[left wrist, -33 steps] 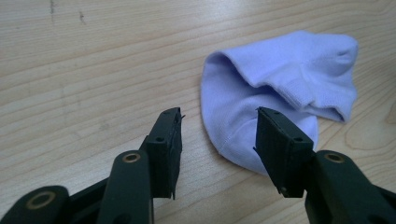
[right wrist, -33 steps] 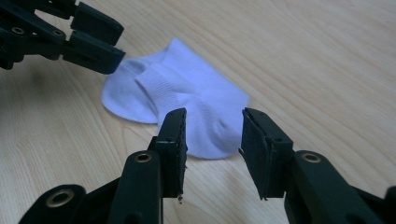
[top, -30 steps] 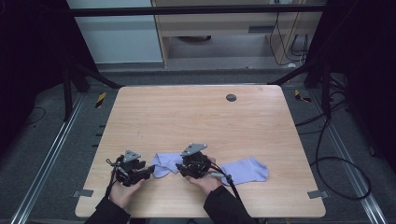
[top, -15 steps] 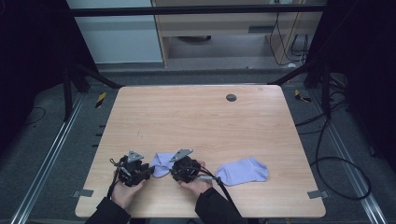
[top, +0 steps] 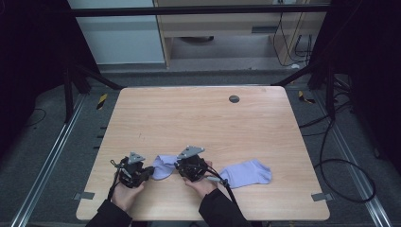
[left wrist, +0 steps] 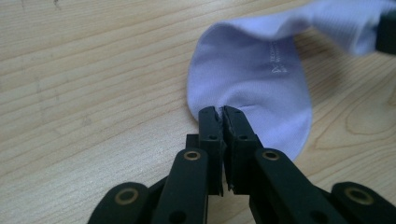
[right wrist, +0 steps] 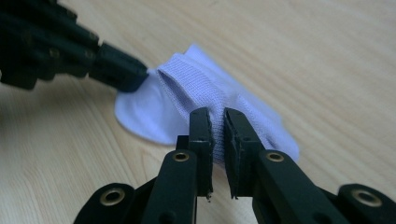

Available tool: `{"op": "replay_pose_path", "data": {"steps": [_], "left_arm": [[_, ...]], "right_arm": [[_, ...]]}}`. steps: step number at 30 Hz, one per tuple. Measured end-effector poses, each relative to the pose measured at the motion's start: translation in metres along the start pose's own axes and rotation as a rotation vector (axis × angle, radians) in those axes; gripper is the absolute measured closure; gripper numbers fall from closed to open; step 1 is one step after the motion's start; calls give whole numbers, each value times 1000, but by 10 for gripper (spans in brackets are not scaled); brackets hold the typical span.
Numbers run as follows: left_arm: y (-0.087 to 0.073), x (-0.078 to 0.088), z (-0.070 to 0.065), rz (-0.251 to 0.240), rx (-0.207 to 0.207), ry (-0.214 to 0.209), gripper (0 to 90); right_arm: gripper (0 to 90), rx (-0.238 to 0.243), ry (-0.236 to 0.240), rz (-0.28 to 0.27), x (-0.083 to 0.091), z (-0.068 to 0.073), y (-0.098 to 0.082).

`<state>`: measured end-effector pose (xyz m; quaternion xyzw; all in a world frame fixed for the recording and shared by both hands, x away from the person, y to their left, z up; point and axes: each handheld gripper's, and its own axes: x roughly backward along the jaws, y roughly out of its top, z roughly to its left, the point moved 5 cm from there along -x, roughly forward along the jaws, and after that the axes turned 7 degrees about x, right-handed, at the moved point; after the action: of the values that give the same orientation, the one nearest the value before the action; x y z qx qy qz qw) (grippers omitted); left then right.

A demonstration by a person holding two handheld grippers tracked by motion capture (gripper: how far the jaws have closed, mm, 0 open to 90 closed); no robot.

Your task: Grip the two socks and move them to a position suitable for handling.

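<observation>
A lavender sock [top: 163, 166] lies near the table's front edge between my two grippers. My left gripper [top: 149, 171] has just been closing and is shut on the sock's smooth rounded end [left wrist: 252, 79], with the cloth pinched between its tips [left wrist: 220, 111]. My right gripper [top: 179, 166] has also just been closing and is shut on the sock's ribbed end [right wrist: 210, 88], with a fold of cloth between its tips [right wrist: 217, 114]. The left gripper [right wrist: 121, 74] faces it from the other end. A second lavender sock [top: 247, 173] lies flat to the right.
The wooden table [top: 198, 123] has a small round dark grommet [top: 234, 99] at the back. Tape strips mark the front corners [top: 320, 196]. A cable [top: 222, 182] trails from the right gripper toward the person's sleeve.
The right gripper has shifted a little to the left, onto the left sock. Both grippers' jaws have come together on that sock. The second sock has stayed in place.
</observation>
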<state>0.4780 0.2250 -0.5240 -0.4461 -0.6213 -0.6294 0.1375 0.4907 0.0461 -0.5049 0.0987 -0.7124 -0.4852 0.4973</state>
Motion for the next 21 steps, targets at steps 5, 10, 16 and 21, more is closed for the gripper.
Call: {"op": "replay_pose_path", "data": {"steps": [5, 10, 16, 21], "left_arm": [[0, 1, 0, 14, -21, -11, 866], [1, 3, 0, 18, -36, -12, 866], [1, 1, 1, 22, -47, -3, 865], [1, 0, 3, 15, -35, 5, 845]], "right_arm": [[820, -67, -16, -36, 4, -12, 12], [815, -105, -52, -22, -6, -23, 18], [807, -118, -118, -32, -21, -36, 22], [758, -113, -158, -21, -29, -45, 22]]}}
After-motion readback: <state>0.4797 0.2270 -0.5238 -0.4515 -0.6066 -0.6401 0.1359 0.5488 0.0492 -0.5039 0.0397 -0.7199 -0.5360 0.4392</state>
